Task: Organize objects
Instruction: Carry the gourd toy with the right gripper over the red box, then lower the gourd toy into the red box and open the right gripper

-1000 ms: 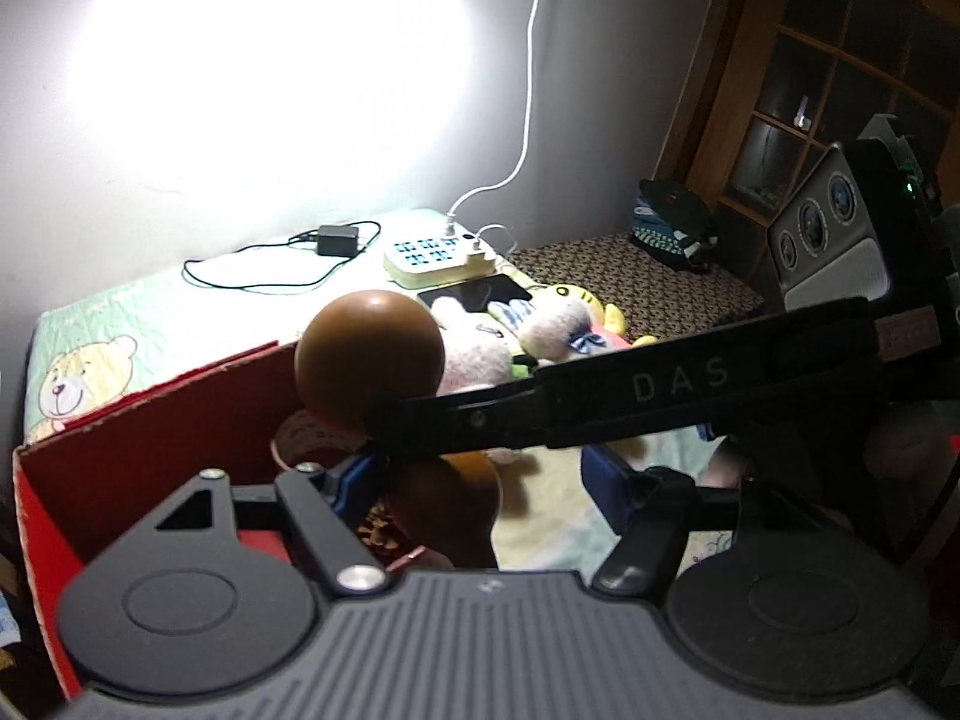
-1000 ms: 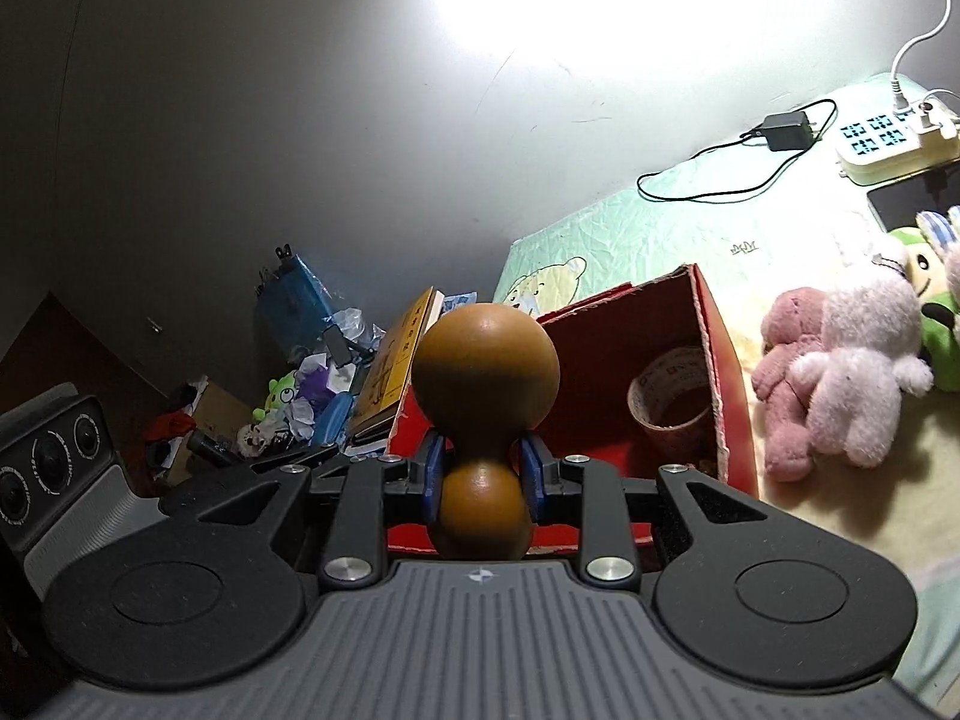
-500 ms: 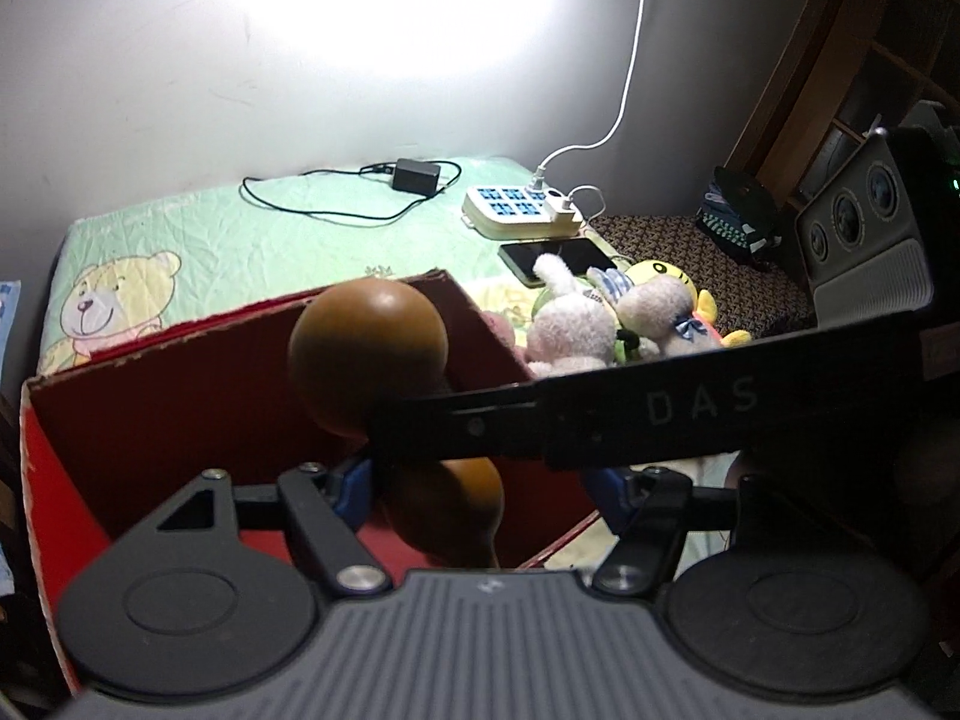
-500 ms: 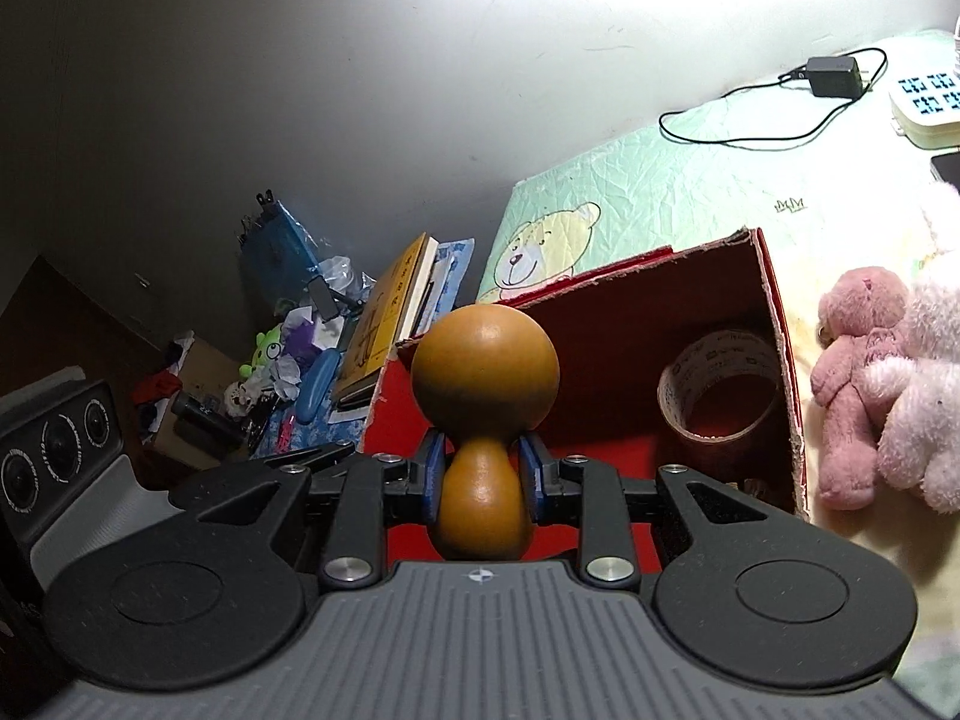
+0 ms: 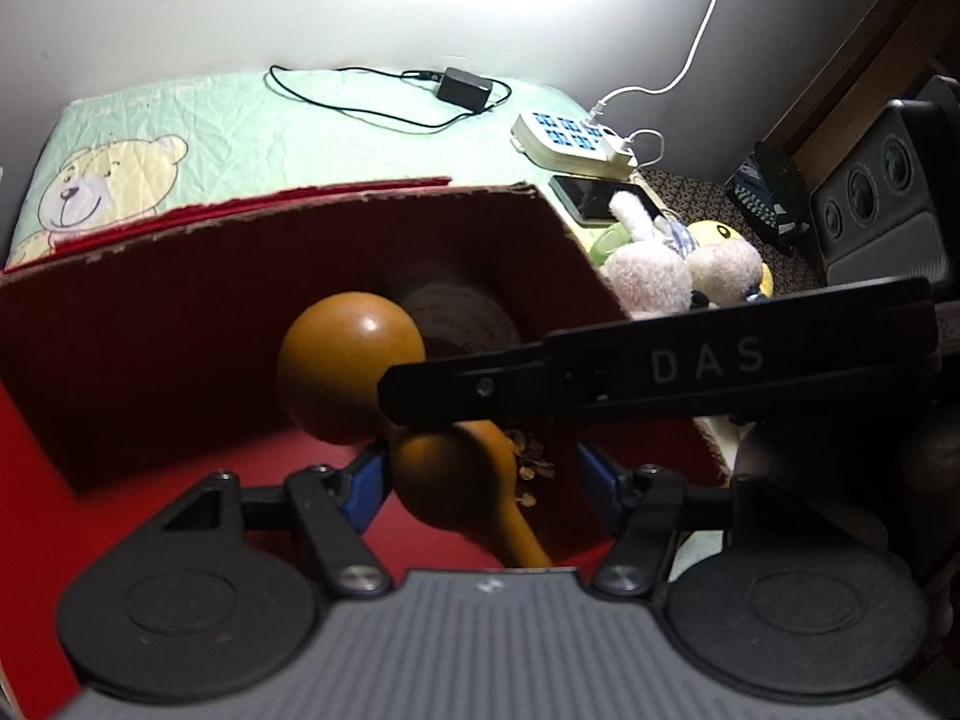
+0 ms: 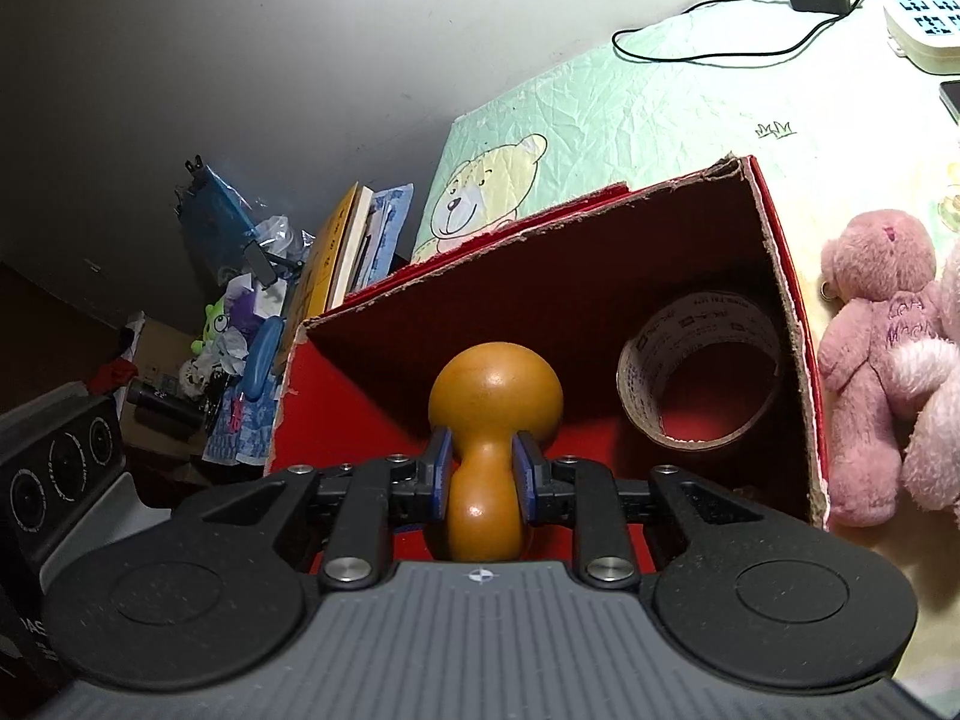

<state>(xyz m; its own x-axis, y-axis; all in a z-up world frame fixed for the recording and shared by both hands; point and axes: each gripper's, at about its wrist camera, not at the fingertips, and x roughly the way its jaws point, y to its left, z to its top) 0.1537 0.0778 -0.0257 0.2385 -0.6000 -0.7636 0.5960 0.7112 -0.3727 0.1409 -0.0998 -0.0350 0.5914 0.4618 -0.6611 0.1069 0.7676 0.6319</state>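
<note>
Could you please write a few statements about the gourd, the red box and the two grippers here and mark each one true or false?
1. The right gripper is shut on the narrow waist of the wooden gourd. True.
2. The red box holds nothing but the gourd. False: a tape roll lies in its right corner.
3. The pink teddy bear lies outside the box, beside its right wall. True.
4. The left gripper also clamps the gourd. False: its jaws stand wide open around the gourd's smaller bulb.
5. The phone lies inside the box. False: it lies on the bed near the power strip.
</note>
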